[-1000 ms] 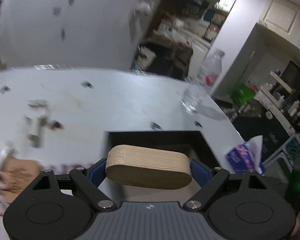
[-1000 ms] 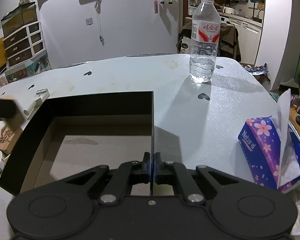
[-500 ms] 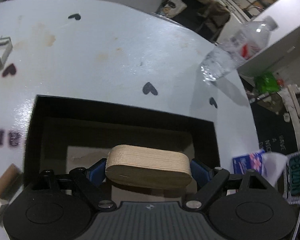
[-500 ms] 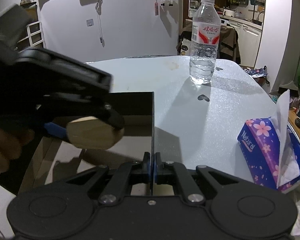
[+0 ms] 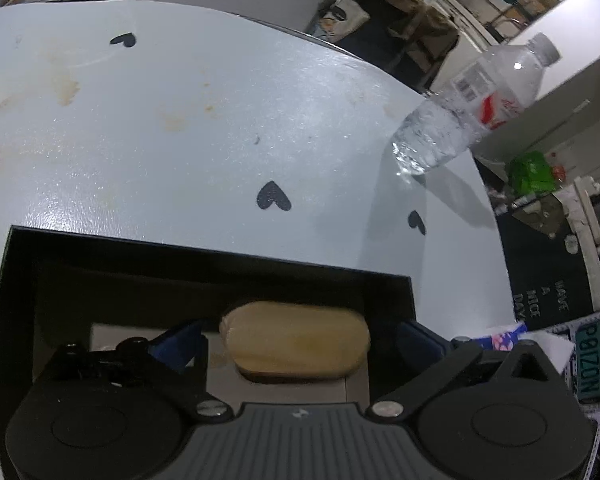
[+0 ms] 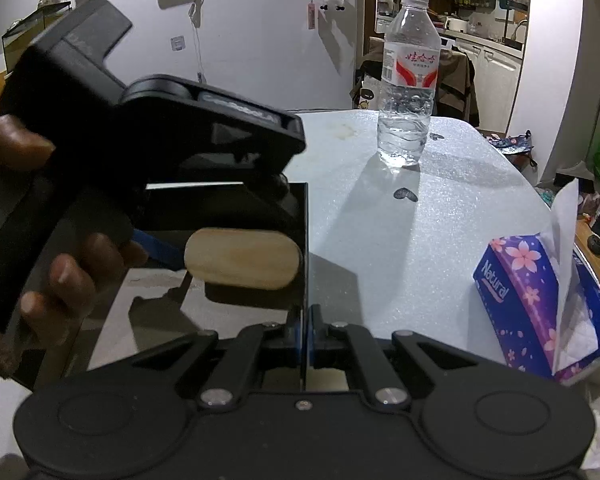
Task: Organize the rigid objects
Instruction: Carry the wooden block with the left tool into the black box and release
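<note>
Spreading its blue-padded fingers wide, the left hand-held gripper (image 5: 296, 340) sat inside the black box (image 5: 204, 256) with a gap showing on either side of the oval wooden block (image 5: 296, 344), so its pads were not pressing on the block. In the right wrist view the block (image 6: 242, 258) appeared low in the box, close to the right wall with a shadow beneath it, though whether it rested on the pale floor of the box could not be told. The person's left hand (image 6: 66, 272) wrapped the black body of that gripper, seen from the side above the box interior. The right hand-held gripper (image 6: 305, 322) had its fingers drawn together on the thin upright right wall of the black box (image 6: 305, 240), pinching it near the front corner. Beyond the box, the pale worktop (image 5: 180, 140) carried printed black hearts and some brownish stains. A clear water bottle (image 6: 408, 76) with a red and white label stood upright on the worktop, well apart from the box toward the far right. A purple floral tissue box (image 6: 532, 300) marked "Natural", with a white tissue sticking up, lay at the worktop's right edge.
</note>
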`<state>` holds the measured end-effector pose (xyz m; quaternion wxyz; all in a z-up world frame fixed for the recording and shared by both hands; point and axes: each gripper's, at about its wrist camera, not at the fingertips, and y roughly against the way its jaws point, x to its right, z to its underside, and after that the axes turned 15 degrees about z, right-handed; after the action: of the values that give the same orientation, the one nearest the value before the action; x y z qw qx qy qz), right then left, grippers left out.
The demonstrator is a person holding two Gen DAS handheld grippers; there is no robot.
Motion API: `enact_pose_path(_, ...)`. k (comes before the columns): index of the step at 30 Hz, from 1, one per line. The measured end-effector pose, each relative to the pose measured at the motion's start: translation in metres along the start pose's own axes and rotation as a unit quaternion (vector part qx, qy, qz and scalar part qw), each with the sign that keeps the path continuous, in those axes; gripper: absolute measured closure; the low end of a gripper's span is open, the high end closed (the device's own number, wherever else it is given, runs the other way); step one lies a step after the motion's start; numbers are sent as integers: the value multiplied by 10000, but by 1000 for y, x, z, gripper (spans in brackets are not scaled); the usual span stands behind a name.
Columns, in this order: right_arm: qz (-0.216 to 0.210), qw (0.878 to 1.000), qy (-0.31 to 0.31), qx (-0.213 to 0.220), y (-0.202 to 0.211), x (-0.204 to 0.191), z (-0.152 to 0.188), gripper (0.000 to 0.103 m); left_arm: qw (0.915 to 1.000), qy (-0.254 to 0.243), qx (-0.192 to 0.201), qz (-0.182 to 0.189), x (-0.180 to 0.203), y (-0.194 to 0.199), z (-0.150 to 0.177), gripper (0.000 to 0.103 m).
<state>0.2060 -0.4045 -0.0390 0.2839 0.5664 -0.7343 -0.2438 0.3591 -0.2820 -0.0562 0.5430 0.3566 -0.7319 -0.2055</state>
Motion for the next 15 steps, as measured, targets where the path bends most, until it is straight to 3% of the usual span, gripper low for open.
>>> enact_pose_path(7,9,10000,-5,0,-1,0,0,99,10000,-72,-20,34,-5,18,4,0)
enact_pose_path(15,7,10000,-34,-2,-1,0,0,99,9988,-476,-77,120,2,42,15,0)
